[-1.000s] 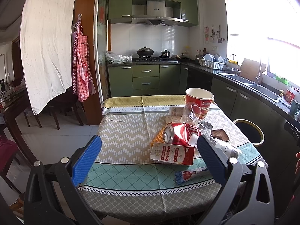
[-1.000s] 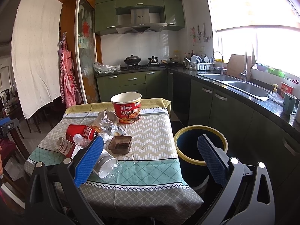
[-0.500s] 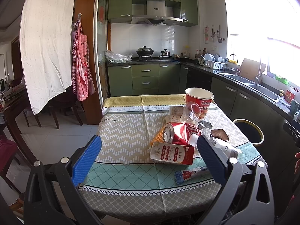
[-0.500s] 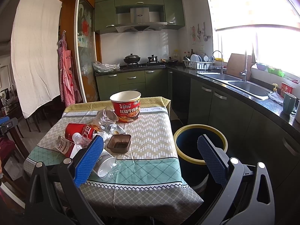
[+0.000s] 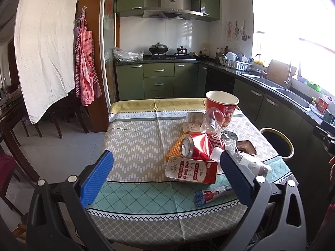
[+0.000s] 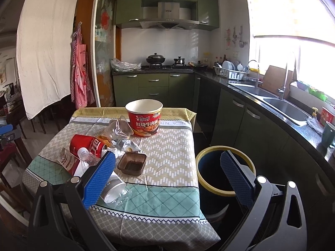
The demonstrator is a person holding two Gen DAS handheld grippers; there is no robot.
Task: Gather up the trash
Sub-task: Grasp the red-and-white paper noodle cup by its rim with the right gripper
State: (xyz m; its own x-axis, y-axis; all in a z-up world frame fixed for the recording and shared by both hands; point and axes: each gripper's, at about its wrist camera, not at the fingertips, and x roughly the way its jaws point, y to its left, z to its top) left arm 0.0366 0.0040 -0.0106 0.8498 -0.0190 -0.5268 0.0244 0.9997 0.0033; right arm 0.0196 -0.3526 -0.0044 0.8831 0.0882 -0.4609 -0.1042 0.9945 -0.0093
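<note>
- The left gripper point(image 5: 166, 167) is spread wide, blue pads far apart, grasping nothing and touching nothing; it hangs above the near edge of the bench point(image 5: 136, 146).
- Ahead of it and toward its right finger lies the trash heap: a crushed red can point(image 5: 199, 147) rests on its side on top of a flattened red-and-white carton point(image 5: 191, 170), which lies just inside the right finger.
- Beyond the can, a clear plastic cup point(image 5: 211, 120) leans against a red noodle bowl point(image 5: 222, 105) that stands upright.
- Near the right fingertip a small tube point(image 5: 211, 194) lies flat by the bench edge; a clear bottle point(image 5: 254, 164) lies partly hidden behind that finger.
- The right gripper point(image 6: 167, 167) is likewise released, its jaws wide and empty, held over the near right part of the bench.
- Its left finger crosses in front of the clear bottle, whose base point(image 6: 116, 192) shows just beside the pad; contact cannot be told.
- A brown plastic tray point(image 6: 132, 164) sits just ahead of that left fingertip.
- Behind the right finger, beside the bench, stands a dark bin with a yellow rim point(image 6: 209, 183), open at the top.
</note>
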